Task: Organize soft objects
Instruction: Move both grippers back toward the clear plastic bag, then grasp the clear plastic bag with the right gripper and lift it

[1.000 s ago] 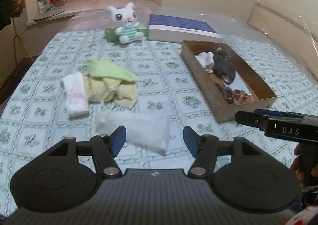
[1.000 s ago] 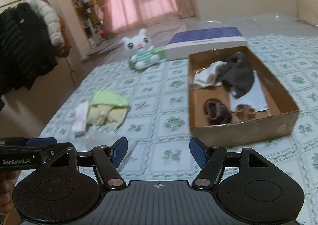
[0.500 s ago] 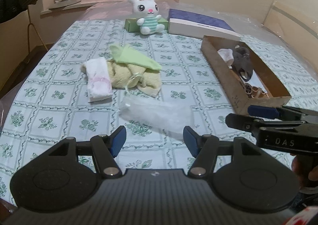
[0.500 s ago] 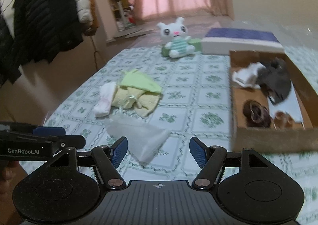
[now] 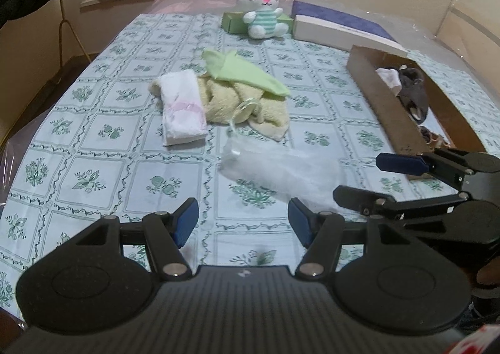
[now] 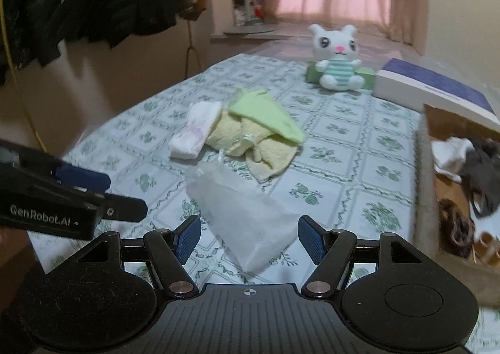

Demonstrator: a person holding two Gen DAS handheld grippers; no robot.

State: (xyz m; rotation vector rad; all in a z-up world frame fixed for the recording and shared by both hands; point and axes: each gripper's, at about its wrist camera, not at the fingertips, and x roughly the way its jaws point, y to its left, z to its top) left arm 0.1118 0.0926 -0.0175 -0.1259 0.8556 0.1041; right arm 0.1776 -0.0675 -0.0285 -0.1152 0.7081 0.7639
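Above the clear pouch [image 6: 247,222], right gripper [image 6: 249,240] tilted down, released, left gripper [image 5: 243,222] likewise released.

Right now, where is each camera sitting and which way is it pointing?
Left wrist: on the left gripper, angled down at the sheer pouch and towel pile; own open fingers show, right gripper enters at right.
Right wrist: on the right gripper, facing the same pouch; left gripper enters at left.
Shared: pouch, plush bunny, cardboard box.
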